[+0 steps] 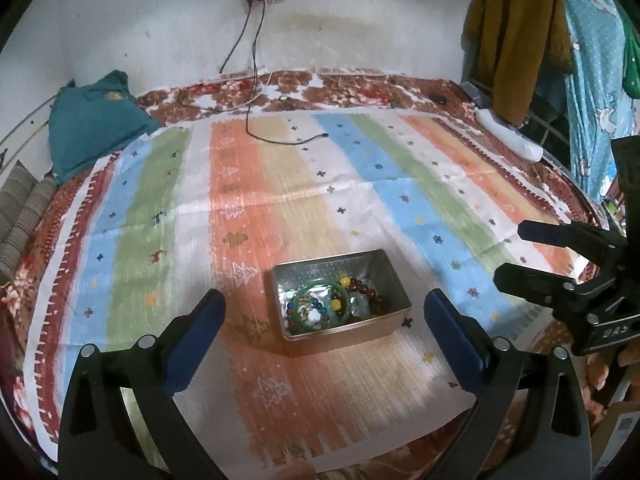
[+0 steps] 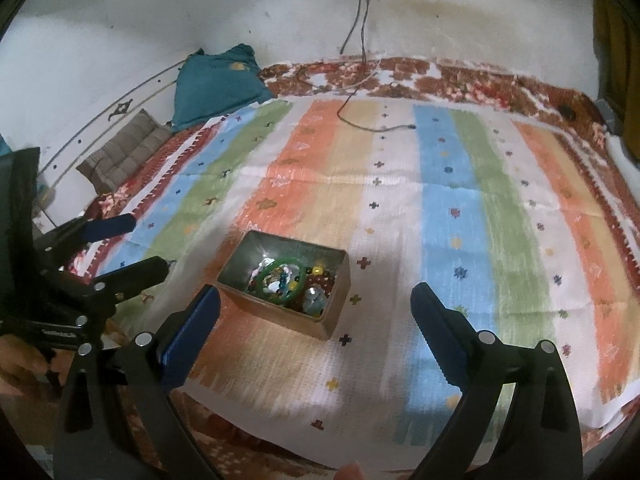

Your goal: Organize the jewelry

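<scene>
A metal tin (image 1: 394, 280) sits on the striped cloth and holds a green bangle (image 1: 320, 292) and several beaded bracelets (image 1: 366, 286). It also shows in the right wrist view (image 2: 338, 304), with the bangle (image 2: 265, 276) inside. My left gripper (image 1: 324, 312) is open and empty, its blue pads on either side of the tin, a little nearer the camera. My right gripper (image 2: 316, 304) is open and empty, near the tin's front right. Each gripper shows in the other's view: the right gripper (image 1: 516, 254) and the left gripper (image 2: 148, 244).
The striped cloth (image 1: 304, 184) covers a bed with a floral sheet. A black charger cable (image 1: 280, 140) lies at the far side. A teal cushion (image 1: 88, 120) lies far left, hanging clothes (image 1: 560, 40) far right, and a white object (image 1: 508, 134) at the right edge.
</scene>
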{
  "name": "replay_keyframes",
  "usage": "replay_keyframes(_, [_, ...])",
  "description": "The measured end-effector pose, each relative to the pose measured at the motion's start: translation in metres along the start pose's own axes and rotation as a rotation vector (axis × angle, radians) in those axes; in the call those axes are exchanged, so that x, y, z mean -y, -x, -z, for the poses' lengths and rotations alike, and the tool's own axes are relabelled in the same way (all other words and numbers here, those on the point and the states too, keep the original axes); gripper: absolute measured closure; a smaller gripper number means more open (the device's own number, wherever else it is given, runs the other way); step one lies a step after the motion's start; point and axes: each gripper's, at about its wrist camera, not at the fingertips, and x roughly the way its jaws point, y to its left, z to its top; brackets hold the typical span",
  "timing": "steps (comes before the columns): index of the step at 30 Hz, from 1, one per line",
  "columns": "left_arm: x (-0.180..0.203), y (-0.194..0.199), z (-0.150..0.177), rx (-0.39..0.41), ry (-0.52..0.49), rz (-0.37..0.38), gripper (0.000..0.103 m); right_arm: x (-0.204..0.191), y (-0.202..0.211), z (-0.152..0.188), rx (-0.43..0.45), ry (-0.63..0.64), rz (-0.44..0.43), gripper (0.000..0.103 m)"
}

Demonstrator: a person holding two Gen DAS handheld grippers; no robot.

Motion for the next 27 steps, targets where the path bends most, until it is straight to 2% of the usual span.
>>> replay_keyframes(12, [0.005,0.005,0.003,0.027,-0.014,0.001,0.006,-0.008,0.003,0.003,0.019,0.051,0.022,0.006])
replay_keyframes(27, [0.011,0.006,0.004,0.03,-0.043,-0.001,0.006,-0.01,0.004,0.004,0.023,0.06,0.006,0.006])
